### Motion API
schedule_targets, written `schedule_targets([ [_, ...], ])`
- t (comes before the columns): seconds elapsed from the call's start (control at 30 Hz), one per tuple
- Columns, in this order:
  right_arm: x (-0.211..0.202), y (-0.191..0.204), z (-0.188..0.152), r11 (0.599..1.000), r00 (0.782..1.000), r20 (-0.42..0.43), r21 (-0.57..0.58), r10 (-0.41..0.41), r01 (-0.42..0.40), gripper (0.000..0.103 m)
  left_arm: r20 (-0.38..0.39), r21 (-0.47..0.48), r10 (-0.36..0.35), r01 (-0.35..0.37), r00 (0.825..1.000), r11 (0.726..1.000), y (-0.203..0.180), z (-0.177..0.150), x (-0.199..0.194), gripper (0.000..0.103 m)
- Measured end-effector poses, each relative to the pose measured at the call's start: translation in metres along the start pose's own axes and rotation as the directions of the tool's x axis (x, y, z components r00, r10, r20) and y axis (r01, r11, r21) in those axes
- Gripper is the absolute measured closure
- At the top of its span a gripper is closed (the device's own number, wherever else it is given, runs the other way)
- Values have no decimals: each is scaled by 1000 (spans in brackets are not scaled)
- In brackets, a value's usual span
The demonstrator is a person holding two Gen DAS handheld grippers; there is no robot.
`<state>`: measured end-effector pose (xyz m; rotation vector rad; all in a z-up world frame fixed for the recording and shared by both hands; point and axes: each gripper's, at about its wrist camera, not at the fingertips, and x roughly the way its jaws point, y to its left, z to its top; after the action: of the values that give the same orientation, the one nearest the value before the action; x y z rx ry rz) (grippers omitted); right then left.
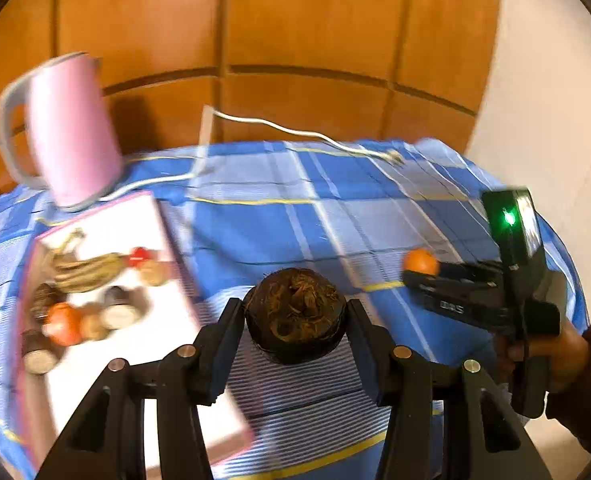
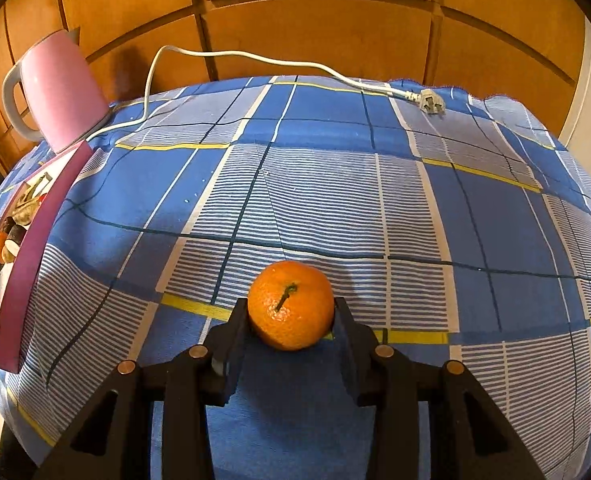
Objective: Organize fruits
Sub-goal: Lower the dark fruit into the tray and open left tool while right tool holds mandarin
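Observation:
My left gripper [image 1: 295,312] is shut on a brown hairy coconut [image 1: 295,314] and holds it above the blue checked tablecloth, just right of the pink-rimmed white tray [image 1: 151,216]. The tray holds bananas [image 1: 87,270], a red fruit [image 1: 139,256], an orange fruit [image 1: 61,322] and several brown fruits. My right gripper [image 2: 291,312] is shut on an orange mandarin [image 2: 291,306] low over the cloth. In the left wrist view the right gripper [image 1: 419,270] shows at the right with the mandarin [image 1: 421,261]. The tray's wall [image 2: 31,256] shows at the far left of the right wrist view.
A pink kettle [image 1: 71,132] stands at the back left behind the tray, and it also shows in the right wrist view [image 2: 59,88]. Its white cord and plug [image 2: 429,100] lie along the table's far edge. Wooden panelling [image 2: 315,28] stands behind the table.

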<state>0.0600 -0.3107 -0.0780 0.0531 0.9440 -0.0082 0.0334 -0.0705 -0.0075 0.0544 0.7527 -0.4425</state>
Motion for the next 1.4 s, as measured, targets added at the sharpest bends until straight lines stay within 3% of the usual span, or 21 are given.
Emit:
schedule_targets([
  [0.27, 0, 4, 0, 1000, 1000, -3, -18, -21, 21, 62, 39, -152, 136, -128, 990, 980, 74, -12, -43, 51],
  [0.6, 0, 5, -1, 999, 1000, 0, -19, -29, 29, 62, -35, -300, 269, -267, 962, 916, 138, -54, -68, 51],
  [0.77, 0, 5, -2, 999, 1000, 7, -17, -28, 28, 62, -73, -332, 282, -290, 957, 897, 146, -65, -65, 51],
  [1.4, -1, 3, -1, 1000, 1000, 11, -16, -25, 25, 62, -92, -330, 276, -291, 957, 898, 146, -66, -55, 51],
])
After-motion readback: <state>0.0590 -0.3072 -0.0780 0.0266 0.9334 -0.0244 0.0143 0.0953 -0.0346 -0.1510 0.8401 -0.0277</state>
